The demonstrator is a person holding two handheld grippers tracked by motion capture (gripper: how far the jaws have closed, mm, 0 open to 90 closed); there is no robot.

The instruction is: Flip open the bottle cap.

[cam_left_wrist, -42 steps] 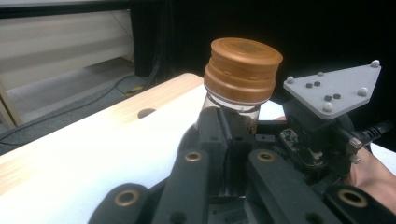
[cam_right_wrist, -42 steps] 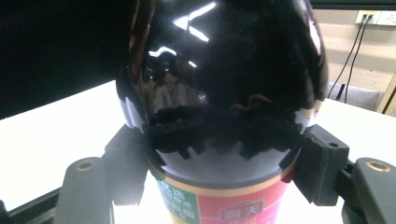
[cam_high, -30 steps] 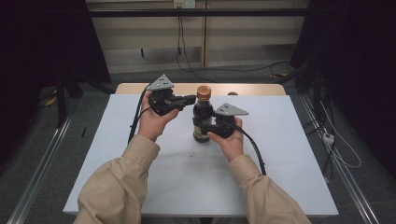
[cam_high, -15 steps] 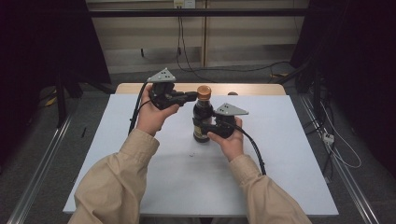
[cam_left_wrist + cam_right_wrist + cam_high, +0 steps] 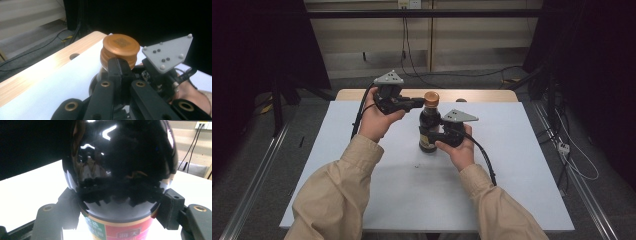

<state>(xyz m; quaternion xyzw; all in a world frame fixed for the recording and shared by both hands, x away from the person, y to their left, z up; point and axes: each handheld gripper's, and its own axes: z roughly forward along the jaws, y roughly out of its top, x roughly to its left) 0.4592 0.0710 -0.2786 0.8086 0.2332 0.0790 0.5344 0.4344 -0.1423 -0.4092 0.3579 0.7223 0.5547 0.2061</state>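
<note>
Standing upright on the white table, toward its far edge and about midway across, is a dark glass bottle with an orange screw cap; everything else is placed from that bottle.

Left of the bottle and level with its cap, the person's left hand holds the left gripper raised off the table, its jaws pointing rightward at the cap. In the left gripper view the two black jaws run together up to the near side of the cap, their tips drawn close and resting against its ribbed side; whether they actually pinch the cap or are merely clenched in front of it cannot be told. A grey three-cornered plate sits on top of this gripper, up and left of the cap.

Right of the bottle, low against its body, the right hand holds the right gripper. The right gripper view shows its jaw pads pressed on opposite sides of the bottle's glossy black body, just above a red and green label, so this claw is grasping the bottle. Its own grey plate lies right of the bottle's neck.

Beyond the bottle, a strip of bare wooden tabletop edges the white surface.
</note>
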